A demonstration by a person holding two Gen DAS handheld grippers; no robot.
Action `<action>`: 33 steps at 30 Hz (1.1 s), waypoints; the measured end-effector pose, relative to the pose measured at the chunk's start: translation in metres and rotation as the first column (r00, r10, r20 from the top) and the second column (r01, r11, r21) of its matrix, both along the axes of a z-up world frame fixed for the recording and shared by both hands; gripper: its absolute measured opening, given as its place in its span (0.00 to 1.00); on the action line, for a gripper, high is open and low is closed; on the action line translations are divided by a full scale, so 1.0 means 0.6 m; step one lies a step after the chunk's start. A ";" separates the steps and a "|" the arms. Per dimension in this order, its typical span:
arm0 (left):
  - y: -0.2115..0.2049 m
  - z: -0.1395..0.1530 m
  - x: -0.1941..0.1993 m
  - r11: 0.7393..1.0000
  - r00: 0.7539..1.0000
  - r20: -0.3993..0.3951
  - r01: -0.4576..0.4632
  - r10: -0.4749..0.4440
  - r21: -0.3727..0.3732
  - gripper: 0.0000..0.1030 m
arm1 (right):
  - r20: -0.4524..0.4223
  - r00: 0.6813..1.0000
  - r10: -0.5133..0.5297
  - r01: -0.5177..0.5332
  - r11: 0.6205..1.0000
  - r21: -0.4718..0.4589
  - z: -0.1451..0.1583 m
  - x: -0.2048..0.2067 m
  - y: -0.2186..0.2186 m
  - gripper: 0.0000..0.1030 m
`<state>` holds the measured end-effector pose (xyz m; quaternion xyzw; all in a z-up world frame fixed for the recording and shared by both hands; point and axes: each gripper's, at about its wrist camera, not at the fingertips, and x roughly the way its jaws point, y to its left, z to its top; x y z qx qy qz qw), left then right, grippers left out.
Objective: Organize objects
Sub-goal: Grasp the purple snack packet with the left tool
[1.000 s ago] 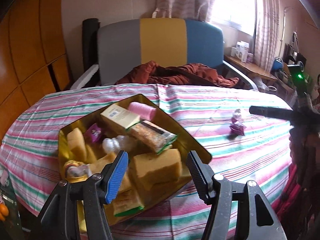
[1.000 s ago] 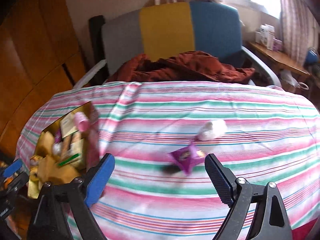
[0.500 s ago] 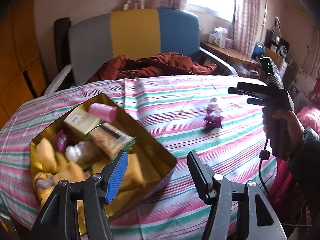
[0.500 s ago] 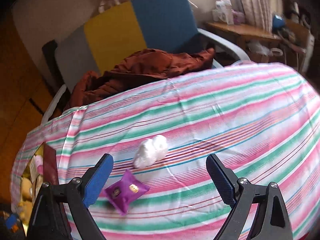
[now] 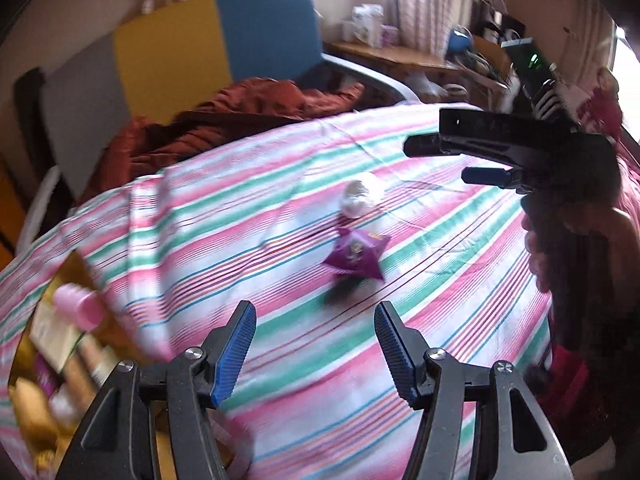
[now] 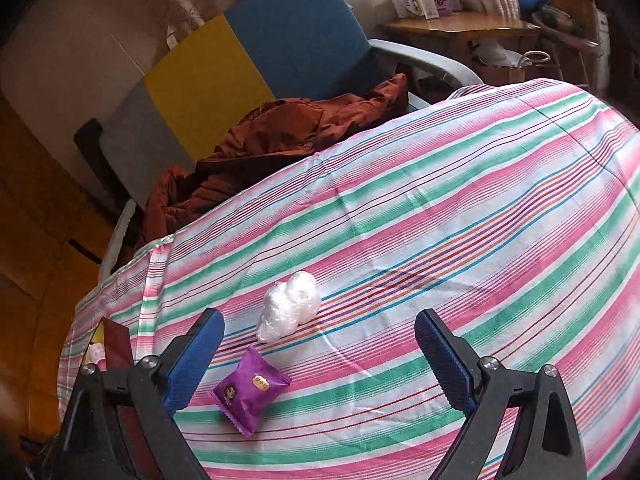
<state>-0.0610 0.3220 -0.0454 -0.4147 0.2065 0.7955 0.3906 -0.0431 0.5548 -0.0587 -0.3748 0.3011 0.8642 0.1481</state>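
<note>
A purple snack packet [image 5: 357, 258] lies on the striped tablecloth, ahead of my open, empty left gripper [image 5: 314, 344]. A white plastic-wrapped bundle [image 5: 357, 200] lies just beyond it. In the right wrist view the purple packet [image 6: 251, 390] sits between the jaws, nearer the left finger, with the white bundle [image 6: 289, 305] a little farther. My right gripper [image 6: 318, 360] is open and empty; it also shows in the left wrist view [image 5: 480, 160] at the right, above the table. A gold tin [image 5: 44, 364] with a pink bottle [image 5: 78, 312] and snacks sits at the left.
The table under the striped cloth [image 6: 460, 220] is round. A grey, yellow and blue chair [image 6: 248, 64] with a rust-red garment [image 6: 280, 136] stands behind it. A cluttered wooden side table [image 6: 460, 28] is at the far right. The tin's edge [image 6: 114, 344] shows at the left.
My left gripper has swung right, away from the gold tin and toward the purple packet. My right gripper has come closer to the packet and white bundle. Both grippers have stayed open.
</note>
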 end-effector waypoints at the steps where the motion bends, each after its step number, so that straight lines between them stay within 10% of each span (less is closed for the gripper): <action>1: 0.013 -0.006 -0.005 1.000 1.000 0.005 0.010 -0.010 -0.009 0.61 | 0.000 1.000 0.002 -0.002 1.000 -0.004 0.000 0.000 0.000 0.94; 16: 0.141 -0.089 -0.055 0.982 0.984 0.099 0.156 -0.146 -0.104 0.61 | 0.023 1.000 0.008 -0.007 0.998 -0.058 -0.014 -0.006 0.008 0.95; 33: 0.071 -0.112 -0.026 0.999 0.984 0.176 -0.022 0.028 -0.034 0.49 | 0.074 0.996 0.042 -0.041 0.999 -0.026 -0.035 -0.023 -0.002 0.95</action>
